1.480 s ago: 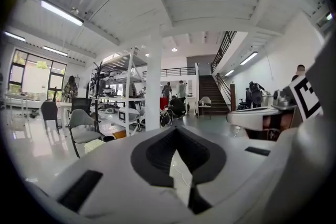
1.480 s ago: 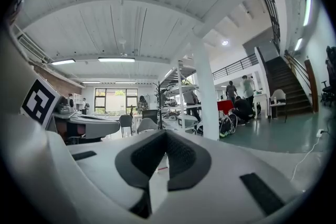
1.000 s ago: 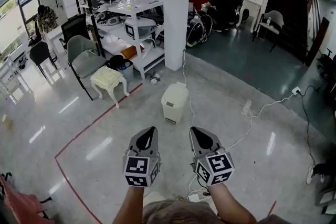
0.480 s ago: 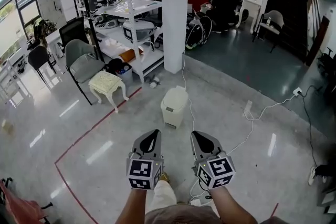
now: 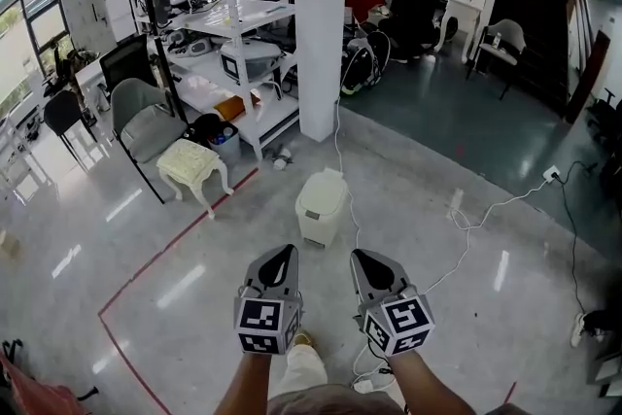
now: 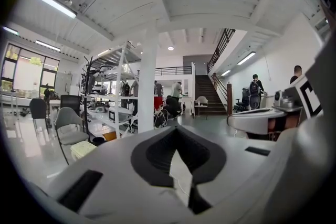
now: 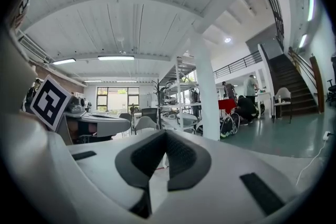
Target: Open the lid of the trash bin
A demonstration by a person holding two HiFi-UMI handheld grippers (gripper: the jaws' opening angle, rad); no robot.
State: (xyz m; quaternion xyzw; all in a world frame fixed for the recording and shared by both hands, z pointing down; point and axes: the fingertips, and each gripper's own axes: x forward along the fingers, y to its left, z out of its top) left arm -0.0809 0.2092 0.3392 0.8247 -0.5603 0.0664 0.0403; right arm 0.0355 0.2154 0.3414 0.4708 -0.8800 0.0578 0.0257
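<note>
The cream trash bin point(image 5: 321, 206) stands on the glossy floor point(image 5: 194, 238) with its lid down, on the near side of the white pillar point(image 5: 321, 24). A white cable point(image 5: 466, 228) trails across the floor to its right. The left gripper point(image 5: 284, 251) and right gripper point(image 5: 358, 255) are held side by side nearer than the bin, tips pointing toward it and clear of it. Each gripper view shows the dark pads drawn together toward the tips, with only a thin sliver of floor between them and nothing pinched. A cream stool point(image 5: 192, 165) and a grey chair point(image 5: 146, 117) stand far left beside the white shelving rack point(image 5: 233, 15). A red tape line point(image 5: 165, 243) crosses the floor on the left.
</note>
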